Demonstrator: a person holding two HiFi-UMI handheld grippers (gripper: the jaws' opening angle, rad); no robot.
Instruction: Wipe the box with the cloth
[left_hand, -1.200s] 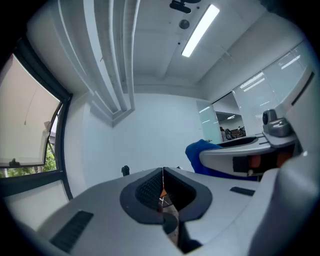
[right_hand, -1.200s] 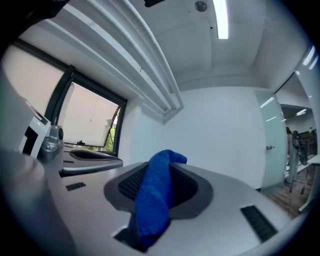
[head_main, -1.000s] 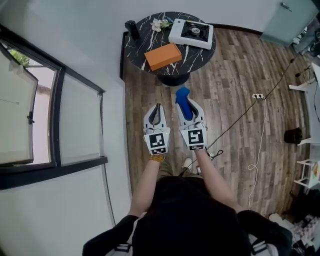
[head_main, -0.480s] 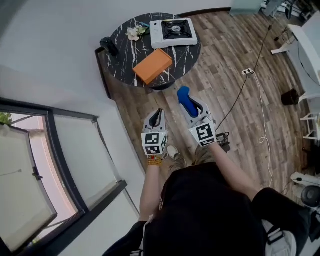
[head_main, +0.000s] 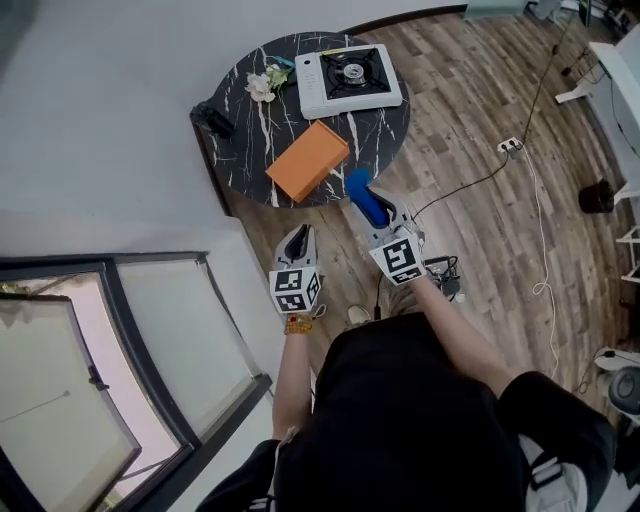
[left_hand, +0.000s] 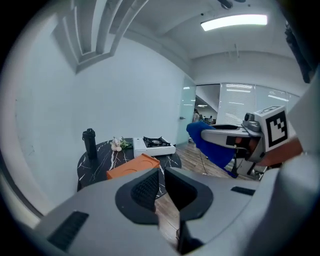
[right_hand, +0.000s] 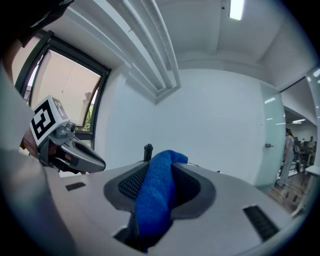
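An orange box (head_main: 307, 159) lies flat on the round black marble table (head_main: 240, 130), near its front edge; the left gripper view shows the orange box (left_hand: 131, 167) ahead. My right gripper (head_main: 360, 195) is shut on a blue cloth (head_main: 362, 197), just short of the table's near rim and right of the box. The blue cloth (right_hand: 156, 195) fills the right gripper's jaws. My left gripper (head_main: 299, 237) is shut and holds nothing, over the floor in front of the table. In its own view the left gripper (left_hand: 162, 175) has its pads nearly touching.
On the table also stand a white single-burner stove (head_main: 349, 79), a small bunch of flowers (head_main: 266, 83) and a black bottle (head_main: 213, 119). A white wall runs along the left, with a window (head_main: 120, 370) below. Cables and a power strip (head_main: 514, 146) lie on the wood floor.
Both grippers have come nearer to the table. The right one with the cloth now reaches the table's rim; the left one trails over the floor.
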